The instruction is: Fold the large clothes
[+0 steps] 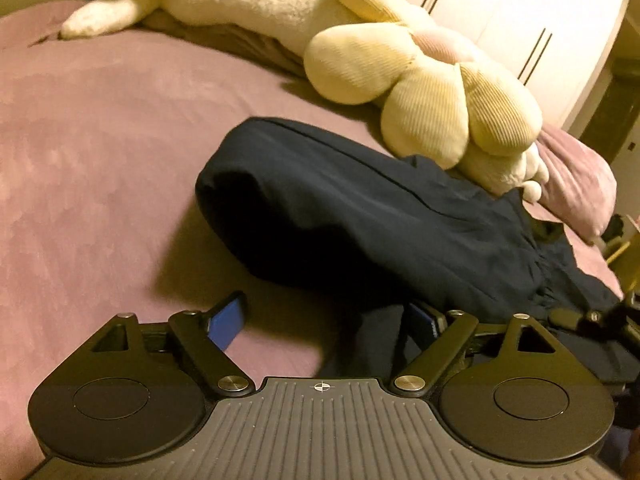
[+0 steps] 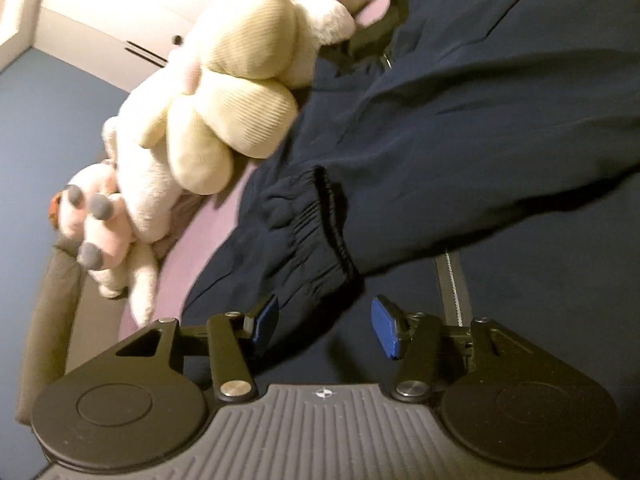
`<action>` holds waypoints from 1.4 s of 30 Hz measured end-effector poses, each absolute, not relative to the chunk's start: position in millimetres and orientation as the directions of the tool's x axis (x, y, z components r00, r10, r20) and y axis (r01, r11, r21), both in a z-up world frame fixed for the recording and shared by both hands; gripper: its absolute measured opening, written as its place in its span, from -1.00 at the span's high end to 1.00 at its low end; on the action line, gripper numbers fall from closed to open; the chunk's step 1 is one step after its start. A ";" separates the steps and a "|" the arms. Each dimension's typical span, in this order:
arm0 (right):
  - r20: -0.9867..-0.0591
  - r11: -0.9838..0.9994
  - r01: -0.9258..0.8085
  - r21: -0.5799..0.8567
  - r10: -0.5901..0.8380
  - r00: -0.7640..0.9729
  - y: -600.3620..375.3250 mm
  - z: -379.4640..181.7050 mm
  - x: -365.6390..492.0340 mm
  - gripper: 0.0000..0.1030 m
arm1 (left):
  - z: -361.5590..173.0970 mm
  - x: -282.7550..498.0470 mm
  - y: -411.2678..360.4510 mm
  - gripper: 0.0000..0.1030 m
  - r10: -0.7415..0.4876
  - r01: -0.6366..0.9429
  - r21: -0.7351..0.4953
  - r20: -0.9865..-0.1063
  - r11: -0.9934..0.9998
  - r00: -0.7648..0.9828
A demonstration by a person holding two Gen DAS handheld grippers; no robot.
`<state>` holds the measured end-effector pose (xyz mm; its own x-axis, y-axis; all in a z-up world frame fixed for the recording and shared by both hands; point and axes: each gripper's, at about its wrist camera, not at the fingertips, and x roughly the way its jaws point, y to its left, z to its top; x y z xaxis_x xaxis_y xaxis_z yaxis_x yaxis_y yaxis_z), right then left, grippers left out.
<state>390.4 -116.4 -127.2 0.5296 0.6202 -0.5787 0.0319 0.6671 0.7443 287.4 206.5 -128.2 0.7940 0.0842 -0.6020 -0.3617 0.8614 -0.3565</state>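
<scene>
1. In the left wrist view, a wide stretch of mauve bedcover (image 1: 100, 152) is seen on the left, with the navy jacket (image 1: 340, 216) lying bunched right of centre; a cream flower cushion (image 1: 424, 92) and a white wardrobe (image 1: 520, 20) are shown behind it.
2. The left gripper (image 1: 326, 320) is seen with its blue pads spread wide. Nothing is pinched; the left pad hangs over bare bedcover, and a dark fold of the jacket lies just by the right pad.
3. Only in the right wrist view are a pink plush toy with grey tips (image 2: 96, 216), a blue wall (image 2: 44, 128) and the jacket's zipper (image 2: 452, 292) shown.
4. There the elastic sleeve cuff (image 2: 320, 236) is seen just ahead of the right gripper (image 2: 326, 324), resting on the jacket's body.
5. The right gripper's pads are held apart, with dark cloth beneath the gap but none clamped.
</scene>
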 end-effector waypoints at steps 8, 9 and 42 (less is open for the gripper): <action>-0.543 0.579 0.109 0.808 0.660 0.519 -108.7 -141.2 411.4 0.51 | -131.9 289.7 201.1 -0.77 0.092 -0.348 -0.332 -0.594 0.877 0.799; -0.536 0.579 0.094 0.810 0.665 0.520 -107.4 -138.0 410.3 0.82 | -130.4 289.8 201.8 -0.77 0.091 -0.349 -0.333 -0.597 0.876 0.797; -0.514 0.875 -0.046 0.481 0.324 0.794 -212.2 -74.6 380.6 0.70 | -93.0 300.5 146.6 -0.84 0.041 -0.156 -0.136 -0.612 0.978 0.790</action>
